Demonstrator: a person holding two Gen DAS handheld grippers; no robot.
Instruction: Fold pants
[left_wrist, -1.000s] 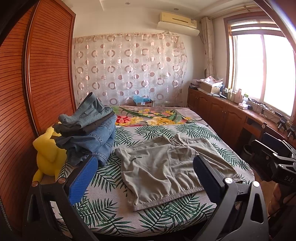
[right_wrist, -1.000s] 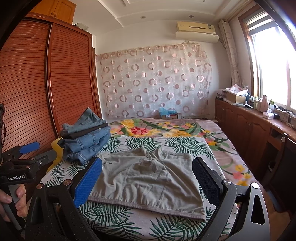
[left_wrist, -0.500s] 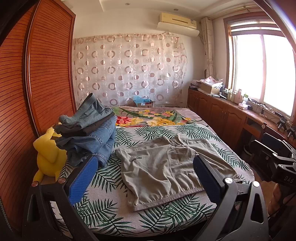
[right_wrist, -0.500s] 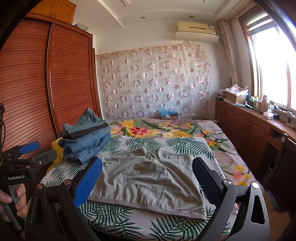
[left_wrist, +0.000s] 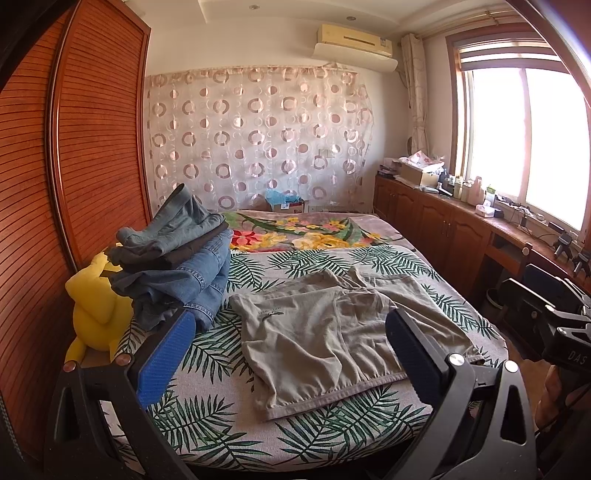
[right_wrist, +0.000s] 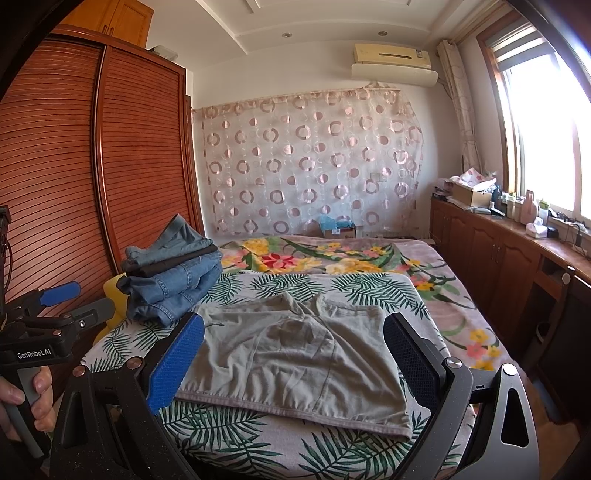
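Lying flat at lower centre of the frame on the bed (left_wrist: 229, 428), the grey pants (left_wrist: 332, 339) are best pinched at both waistband corners by the spread-wide, empty left gripper (left_wrist: 291, 354) and right gripper (right_wrist: 293, 354).

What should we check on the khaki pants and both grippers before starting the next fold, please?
1. Left gripper open, empty: ok.
2. Right gripper open, empty: ok.
3. Khaki pants lie on the bed, apart from the jeans stack: ok.
4. Pants smooth: not ok, wrinkled at the middle.
5. Near hem within the bed edge: ok.
6. Pockets empty: cannot tell.
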